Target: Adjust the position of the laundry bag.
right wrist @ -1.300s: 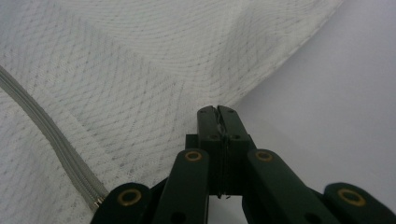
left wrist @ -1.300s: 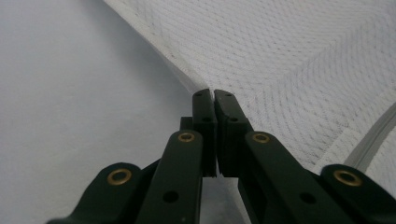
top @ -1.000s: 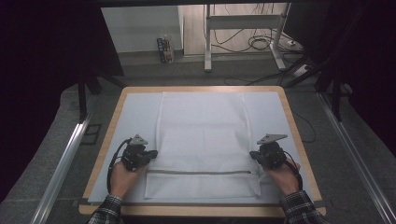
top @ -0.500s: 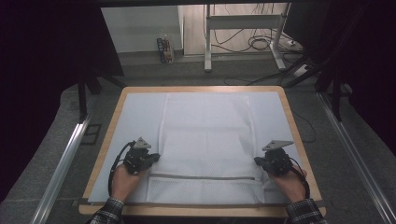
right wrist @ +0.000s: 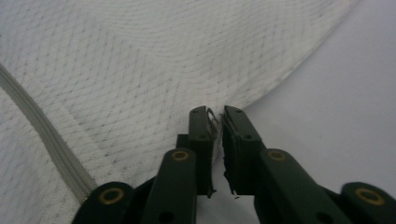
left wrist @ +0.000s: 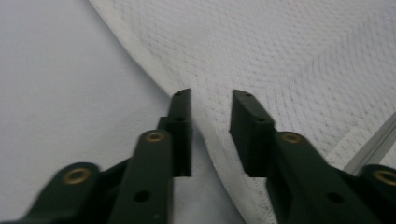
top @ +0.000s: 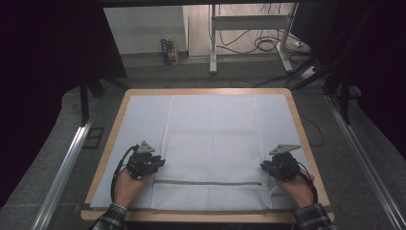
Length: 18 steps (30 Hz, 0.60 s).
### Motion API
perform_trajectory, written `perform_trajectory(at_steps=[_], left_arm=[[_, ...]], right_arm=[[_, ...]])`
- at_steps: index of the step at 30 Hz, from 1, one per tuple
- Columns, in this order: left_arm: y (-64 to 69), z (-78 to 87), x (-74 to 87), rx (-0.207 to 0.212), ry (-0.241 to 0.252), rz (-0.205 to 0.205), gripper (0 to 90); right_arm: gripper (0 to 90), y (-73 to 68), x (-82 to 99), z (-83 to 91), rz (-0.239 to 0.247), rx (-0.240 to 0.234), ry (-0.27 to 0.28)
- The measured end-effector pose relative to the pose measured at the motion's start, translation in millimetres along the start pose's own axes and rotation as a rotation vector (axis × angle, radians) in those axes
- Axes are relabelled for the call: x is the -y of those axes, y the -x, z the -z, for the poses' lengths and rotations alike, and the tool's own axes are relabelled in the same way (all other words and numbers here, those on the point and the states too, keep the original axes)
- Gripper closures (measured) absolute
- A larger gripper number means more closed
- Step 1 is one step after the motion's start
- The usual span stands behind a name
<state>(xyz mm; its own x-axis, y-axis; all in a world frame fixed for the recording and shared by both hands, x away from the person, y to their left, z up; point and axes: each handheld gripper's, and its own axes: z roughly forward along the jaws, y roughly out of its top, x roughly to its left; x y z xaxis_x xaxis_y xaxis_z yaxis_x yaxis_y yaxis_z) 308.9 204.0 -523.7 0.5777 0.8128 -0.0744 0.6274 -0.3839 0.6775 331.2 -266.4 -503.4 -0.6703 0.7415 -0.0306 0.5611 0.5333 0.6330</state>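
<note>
Both grippers' jaws had just been opening over the white mesh laundry bag [top: 213,143] lying flat on the table [top: 111,125]: the left gripper [left wrist: 211,100] released, the right gripper [right wrist: 217,116] parted yet perhaps snagging the hem, so withdrawal risked dragging it askew.

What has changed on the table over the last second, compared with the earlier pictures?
Both hand-held grippers slid toward the table's near edge along the sides of the white mesh bag. The left hand-held gripper has just opened and let go; the bag's edge lies loose between its jaws. The right hand-held gripper has also just been opening, with the edge in its narrow gap. The bag lies flat on the light sheet as before.
</note>
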Motion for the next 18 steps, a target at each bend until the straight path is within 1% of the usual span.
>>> perform_trajectory(at_steps=[1,4,5,6,7,9,10,12,13,14,15,16,17,18], left_arm=[[0.4,0.7,0.3,-0.003,0.009,0.005,65.0],[1.6,2.0,2.1,-0.022,0.021,0.005,51.8],[1.9,2.7,3.0,-0.023,0.025,0.009,48.3],[2.4,3.9,4.1,-0.024,0.032,0.010,45.7],[2.8,5.2,5.0,-0.023,0.042,0.011,38.3],[3.9,8.1,6.7,-0.023,0.062,0.012,33.8],[4.6,9.7,7.6,-0.026,0.070,0.012,33.8],[5.6,12.4,9.9,-0.020,0.082,0.009,29.9],[6.3,13.5,11.1,-0.019,0.088,0.009,26.2],[7.0,14.8,12.2,-0.016,0.090,0.007,26.2],[9.0,17.1,14.2,-0.022,0.097,0.004,22.6],[9.0,17.1,14.2,-0.022,0.097,0.004,19.7],[10.1,18.0,15.0,-0.028,0.100,0.002,19.7],[11.2,19.3,16.1,-0.031,0.101,0.000,17.7]], right_arm=[[72.3,0.0,0.0,0.0,0.000,0.000,0.000],[60.4,0.9,-0.2,0.6,0.004,0.013,0.019],[57.1,1.0,-0.2,0.4,0.004,0.016,0.024],[55.7,1.0,-0.2,0.3,0.005,0.013,0.026],[49.6,0.5,-0.6,0.3,0.014,0.012,0.028],[44.8,-0.8,-1.1,0.9,0.023,0.018,0.036],[44.8,-0.8,-1.1,0.9,0.023,0.018,0.036],[39.3,-2.2,-1.3,2.8,0.031,0.023,0.049],[35.5,-3.6,-0.8,5.0,0.034,0.026,0.069],[35.5,-3.6,-0.8,5.0,0.034,0.026,0.069],[31.5,-4.9,0.3,7.5,0.038,0.022,0.086],[31.5,-4.9,0.3,7.5,0.038,0.022,0.086],[30.0,-5.3,0.9,8.3,0.039,0.020,0.091],[28.3,-5.9,1.6,9.3,0.039,0.016,0.092]])
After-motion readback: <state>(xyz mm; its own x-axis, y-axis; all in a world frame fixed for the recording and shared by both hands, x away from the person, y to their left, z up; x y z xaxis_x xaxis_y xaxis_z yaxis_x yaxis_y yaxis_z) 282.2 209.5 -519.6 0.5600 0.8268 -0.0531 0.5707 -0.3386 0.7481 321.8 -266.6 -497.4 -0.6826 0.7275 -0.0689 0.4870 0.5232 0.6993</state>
